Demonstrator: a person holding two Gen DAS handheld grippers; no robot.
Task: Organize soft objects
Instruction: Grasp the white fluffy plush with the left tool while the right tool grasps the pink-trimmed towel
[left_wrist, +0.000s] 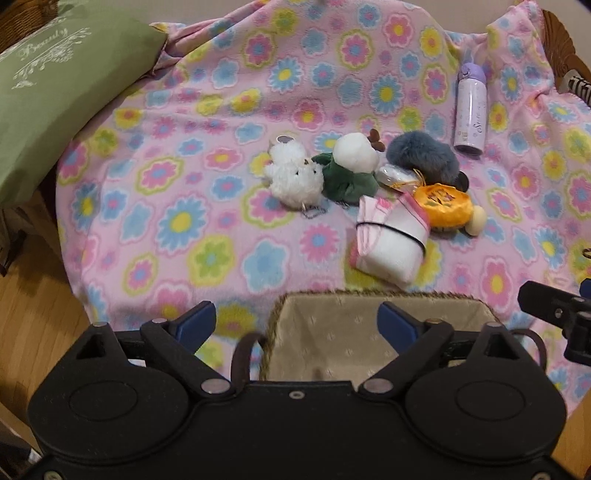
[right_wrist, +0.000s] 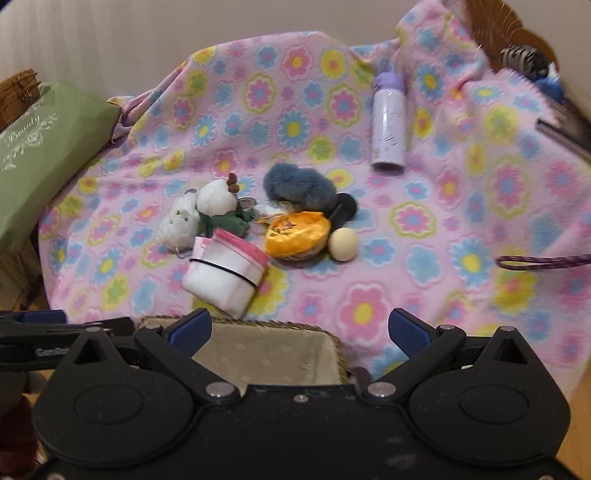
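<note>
both the left claw and right claw gape wide and empty above the near basket, soft toys lying farther off.

The left claw is a matte black plastic body with two round housings side by side, each marked with a raised oval, and a small screw sits at the centre of its top edge. From silver pivot pins, black linkage arms with triangular cut-outs reach forward to two fingers faced with blue pads. The right claw has the same build, its black surface lightly speckled, with blue-padded fingers and silver pins.
</note>
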